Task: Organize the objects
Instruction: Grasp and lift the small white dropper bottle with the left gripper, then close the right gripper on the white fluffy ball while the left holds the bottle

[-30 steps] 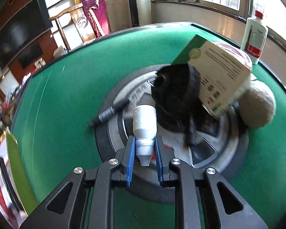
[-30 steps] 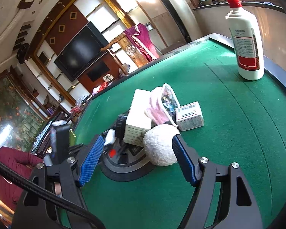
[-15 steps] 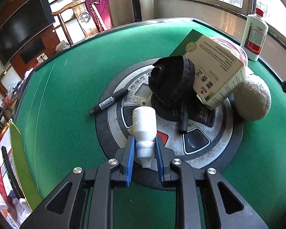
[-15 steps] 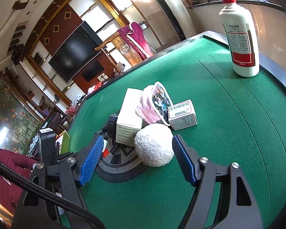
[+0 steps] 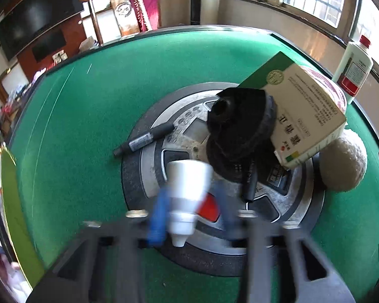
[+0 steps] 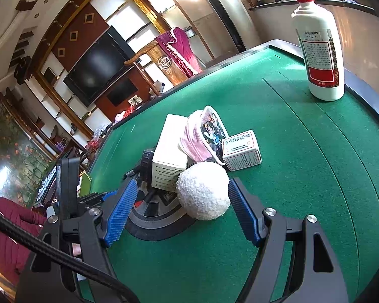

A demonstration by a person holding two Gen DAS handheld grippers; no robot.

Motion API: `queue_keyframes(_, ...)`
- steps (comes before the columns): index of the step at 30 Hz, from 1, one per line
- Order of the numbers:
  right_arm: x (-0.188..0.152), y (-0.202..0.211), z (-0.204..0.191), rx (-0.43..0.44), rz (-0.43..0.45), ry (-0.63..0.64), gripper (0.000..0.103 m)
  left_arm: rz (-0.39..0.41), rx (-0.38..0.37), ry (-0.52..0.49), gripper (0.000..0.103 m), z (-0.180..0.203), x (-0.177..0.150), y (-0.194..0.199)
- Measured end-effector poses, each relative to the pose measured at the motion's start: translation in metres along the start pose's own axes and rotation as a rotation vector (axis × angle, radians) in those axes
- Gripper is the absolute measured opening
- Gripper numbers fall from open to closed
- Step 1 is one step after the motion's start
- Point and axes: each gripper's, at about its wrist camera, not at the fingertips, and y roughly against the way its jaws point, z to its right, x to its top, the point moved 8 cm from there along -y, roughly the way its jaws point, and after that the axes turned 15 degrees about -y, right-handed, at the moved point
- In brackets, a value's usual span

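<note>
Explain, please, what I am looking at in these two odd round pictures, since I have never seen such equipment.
There is no robot. A person holds a two-fingered claw in each hand, and a wide-angle camera on each looks along its fingers. One picture comes from the left claw, the other from the right claw.

Both show a green felt table. On it lie a marker, a black round object, a carton, a pink pouch, a small box and a fluffy ball. A tall bottle stands near the edge.

The left claw's jaws have just been opening around a small white bottle, apparently releasing it. The right claw is open and empty.
</note>
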Motion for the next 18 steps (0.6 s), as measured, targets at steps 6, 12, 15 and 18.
queue_keyframes(6,-0.006,-0.014,0.005,-0.088,-0.024,0.062,0.074,0.018,-0.038,0.066,0.022,-0.001,-0.029,0.018)
queue_keyframes(12,-0.009,-0.035,0.001,-0.190,0.008,0.204,0.074,0.037,-0.046,0.097,0.022,0.000,-0.045,0.029)
queue_keyframes(15,-0.012,-0.051,0.004,-0.208,-0.009,0.230,0.061,0.043,-0.048,0.095,0.022,-0.001,-0.045,0.029)
queue_keyframes(18,-0.014,-0.051,0.006,-0.241,-0.012,0.258,0.050,0.050,-0.030,0.075,0.022,0.002,-0.046,0.030)
